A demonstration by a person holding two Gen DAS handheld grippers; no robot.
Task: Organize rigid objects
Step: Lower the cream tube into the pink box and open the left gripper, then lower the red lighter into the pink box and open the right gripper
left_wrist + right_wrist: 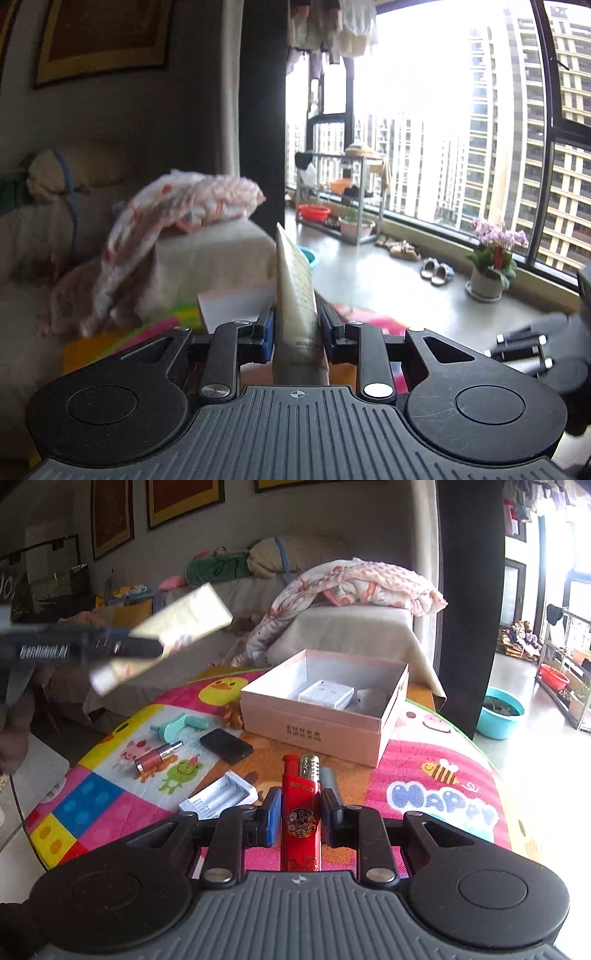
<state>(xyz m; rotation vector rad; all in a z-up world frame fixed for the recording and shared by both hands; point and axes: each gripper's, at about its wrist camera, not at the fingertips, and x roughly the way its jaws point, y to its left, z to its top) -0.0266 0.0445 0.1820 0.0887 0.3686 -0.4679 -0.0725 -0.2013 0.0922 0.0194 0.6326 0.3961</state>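
My left gripper (296, 325) is shut on a cream tube (295, 291), held upright in the air; it also shows blurred at the upper left of the right wrist view (177, 627). My right gripper (300, 812) is shut on a red lighter (300, 812) above the table. An open pink box (317, 734) sits behind it on the colourful mat (436, 797), with a small white box (327, 695) inside. On the mat lie a black phone (226, 746), a lipstick (159, 757), a teal item (179, 726) and a white battery charger (219, 797).
A sofa with a floral blanket (354, 583) stands behind the table. A blue basin (500, 716) sits on the floor to the right. Potted flowers (491, 258) and slippers (437, 271) lie by the window. The right gripper shows at the right edge of the left wrist view (524, 343).
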